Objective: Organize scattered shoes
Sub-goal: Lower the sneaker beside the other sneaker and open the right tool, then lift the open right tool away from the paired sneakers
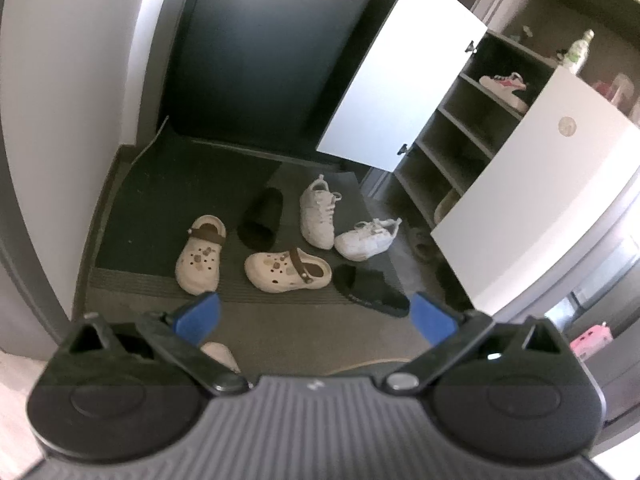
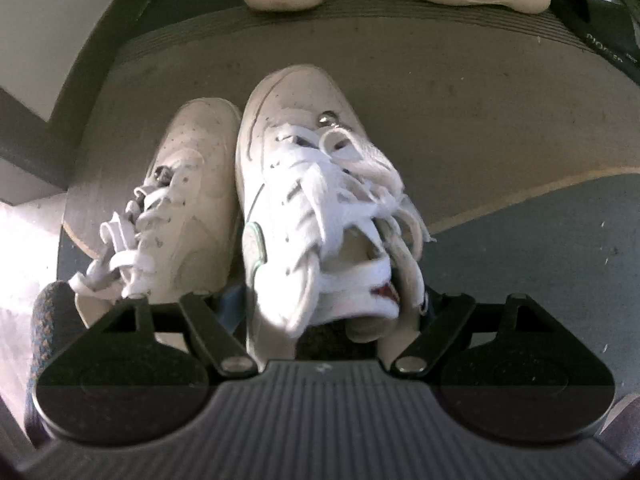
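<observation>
Entryway floor, shoes scattered before an open cabinet point(image 1: 460, 136).
Left gripper point(image 1: 316, 316) hangs with fingers spread wide over clogs point(image 1: 200, 254), slides point(image 1: 260, 216) and white trainers point(image 1: 318, 212). Right gripper point(image 2: 332, 308) has its fingers closed around a laced sneaker point(image 2: 304, 184), its twin point(image 2: 188, 192) touching alongside on the floor.

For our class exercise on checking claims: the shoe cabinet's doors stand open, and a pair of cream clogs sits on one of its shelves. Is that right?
Not quite. The cabinet doors do stand open, but its shelf holds a pink-and-white sneaker. The cream clogs lie on the floor mat, as the left wrist view shows.
</observation>
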The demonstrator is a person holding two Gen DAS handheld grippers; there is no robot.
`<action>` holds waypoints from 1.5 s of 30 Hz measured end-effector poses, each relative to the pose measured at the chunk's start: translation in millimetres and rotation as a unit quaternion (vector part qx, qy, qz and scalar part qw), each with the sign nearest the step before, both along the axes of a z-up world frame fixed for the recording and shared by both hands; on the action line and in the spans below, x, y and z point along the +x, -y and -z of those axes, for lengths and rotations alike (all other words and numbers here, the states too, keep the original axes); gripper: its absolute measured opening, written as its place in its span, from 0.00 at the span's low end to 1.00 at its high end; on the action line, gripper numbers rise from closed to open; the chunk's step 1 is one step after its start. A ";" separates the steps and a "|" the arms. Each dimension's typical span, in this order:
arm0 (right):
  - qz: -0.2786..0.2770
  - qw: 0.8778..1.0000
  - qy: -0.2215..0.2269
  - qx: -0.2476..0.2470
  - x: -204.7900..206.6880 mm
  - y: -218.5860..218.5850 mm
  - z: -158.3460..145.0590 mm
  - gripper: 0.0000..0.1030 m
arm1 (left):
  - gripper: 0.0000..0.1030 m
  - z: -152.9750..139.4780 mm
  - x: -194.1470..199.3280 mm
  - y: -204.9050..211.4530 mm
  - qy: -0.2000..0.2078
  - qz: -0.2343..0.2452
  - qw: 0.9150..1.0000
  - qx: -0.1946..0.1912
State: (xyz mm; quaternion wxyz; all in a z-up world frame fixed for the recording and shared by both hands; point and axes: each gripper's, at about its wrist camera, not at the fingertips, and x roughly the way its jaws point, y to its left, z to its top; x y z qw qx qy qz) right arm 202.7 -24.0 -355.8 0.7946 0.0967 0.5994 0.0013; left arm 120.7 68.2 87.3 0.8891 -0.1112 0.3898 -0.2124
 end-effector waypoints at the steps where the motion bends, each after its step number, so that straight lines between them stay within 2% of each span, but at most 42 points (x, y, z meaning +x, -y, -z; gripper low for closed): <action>1: -0.005 1.000 -0.004 0.005 -1.2 -1.0 2.2 0.87 | 1.00 -0.5 0.1 1.0 0.000 0.000 1.000 -0.002; 5: -0.013 1.000 0.014 0.023 -5.6 6.8 -2.7 0.86 | 1.00 -2.6 0.6 4.8 0.000 0.001 1.000 -0.008; 8: -0.001 0.997 0.066 0.047 -17.1 18.8 -19.1 0.84 | 1.00 -4.1 1.0 7.6 0.000 0.002 1.000 -0.013; 10: 0.015 0.991 0.117 0.064 -32.9 25.2 -35.4 0.84 | 1.00 -3.8 -0.6 10.3 -0.001 0.004 1.000 -0.015; 13: 0.016 0.983 0.168 0.077 -59.0 22.0 -48.6 0.87 | 1.00 -2.2 -3.2 16.5 -0.009 0.006 1.000 -0.018; 15: 0.001 0.981 0.178 0.074 -74.2 9.9 -55.6 0.85 | 1.00 0.0 -4.2 18.6 -0.014 0.008 1.000 -0.018; 17: -0.015 0.983 0.169 0.073 -86.9 0.6 -51.7 0.82 | 1.00 2.3 -5.2 20.7 -0.019 0.010 1.000 -0.018; 19: -0.015 0.985 0.160 0.056 -93.3 -7.4 -45.5 0.73 | 1.00 4.5 -7.0 20.5 -0.022 0.006 1.000 -0.016; 23: -0.032 0.986 0.162 0.020 -96.8 -29.3 -32.4 0.64 | 1.00 7.1 -6.0 17.0 -0.027 -0.001 0.999 -0.016; 27: -0.035 0.982 0.184 -0.017 -94.0 -41.8 -28.5 0.40 | 1.00 7.7 -3.0 8.2 -0.029 -0.015 0.999 -0.019; 29: -0.019 0.981 0.193 -0.014 -86.9 -44.5 -21.7 0.38 | 1.00 7.7 -1.7 3.9 -0.027 -0.022 0.999 -0.019; 31: -0.028 0.980 0.196 -0.013 -75.3 -48.6 -13.3 0.31 | 1.00 8.9 -0.3 0.9 -0.027 -0.028 0.999 -0.017; 33: -0.036 0.977 0.207 -0.022 -73.7 -53.9 -12.4 0.31 | 1.00 10.1 2.4 -3.4 -0.033 -0.029 0.999 -0.016; 35: -0.029 0.976 0.217 -0.013 -75.1 -51.7 -12.2 0.31 | 1.00 12.9 4.2 -5.9 -0.041 -0.027 0.999 -0.016; 39: -0.018 0.963 0.268 0.017 -96.5 -44.0 -11.3 0.32 | 1.00 14.3 6.8 -13.5 -0.055 -0.020 0.998 -0.027; 45: -0.015 0.960 0.280 0.004 -99.9 -49.1 -9.5 0.34 | 1.00 12.1 6.9 -25.5 -0.057 -0.023 0.997 -0.046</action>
